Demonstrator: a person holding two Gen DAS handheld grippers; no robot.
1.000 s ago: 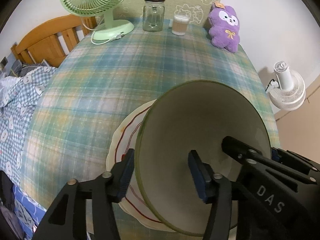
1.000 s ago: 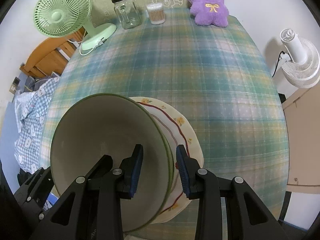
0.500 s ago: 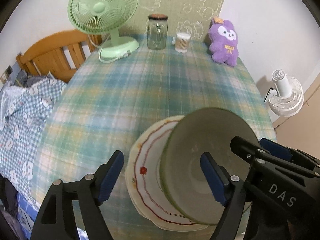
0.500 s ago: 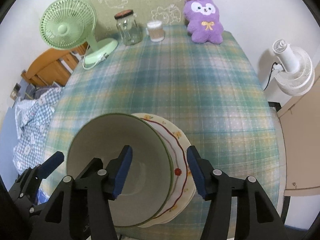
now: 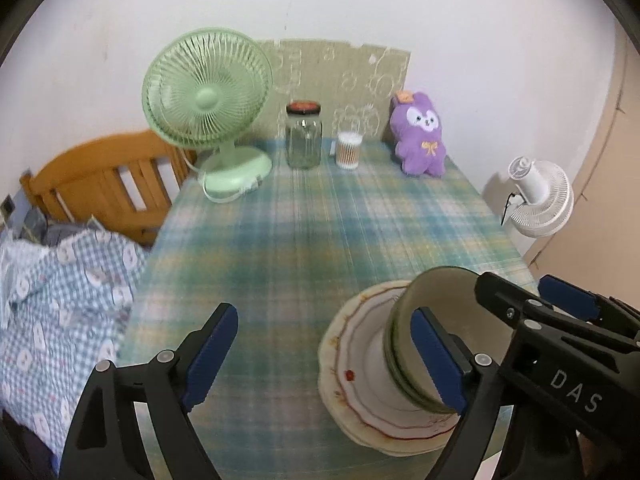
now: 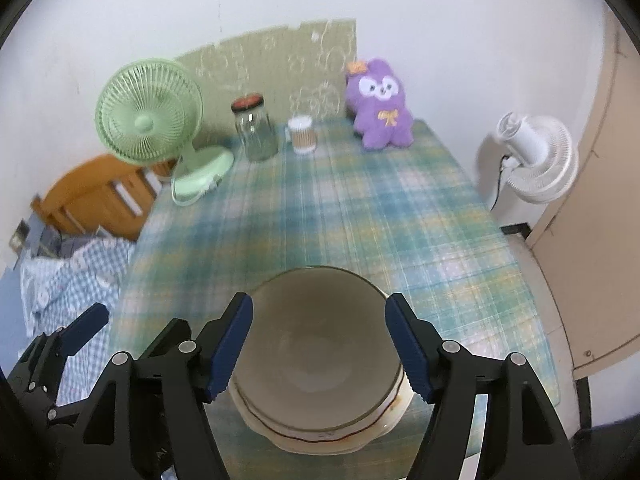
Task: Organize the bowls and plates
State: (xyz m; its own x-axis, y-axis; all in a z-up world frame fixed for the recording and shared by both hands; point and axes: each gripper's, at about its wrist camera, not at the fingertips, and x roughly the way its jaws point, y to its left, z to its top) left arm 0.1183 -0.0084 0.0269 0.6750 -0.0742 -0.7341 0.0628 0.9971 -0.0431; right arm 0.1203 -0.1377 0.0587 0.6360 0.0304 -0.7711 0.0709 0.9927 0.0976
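1. Now your left gripper (image 5: 326,356) and right gripper (image 6: 320,350) both gape wide, holding nothing.
2. One green-rimmed bowl (image 6: 316,344) sits in one red-lined plate (image 5: 360,384) at the table's (image 5: 304,232) near edge.
3. Two fans: one green fan (image 5: 208,100), one white fan (image 5: 538,200).

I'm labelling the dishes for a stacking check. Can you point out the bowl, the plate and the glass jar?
bowl (image 6: 316,344): right wrist view, inner wall.
plate (image 5: 352,360): left wrist view, bare left rim.
glass jar (image 5: 303,142): left wrist view, clear body.

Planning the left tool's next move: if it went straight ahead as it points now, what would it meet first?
Probably the bare green plaid tablecloth. The open left tool points left of the green-rimmed ceramic bowl stacked on the red-lined white plate; depth is uncertain.
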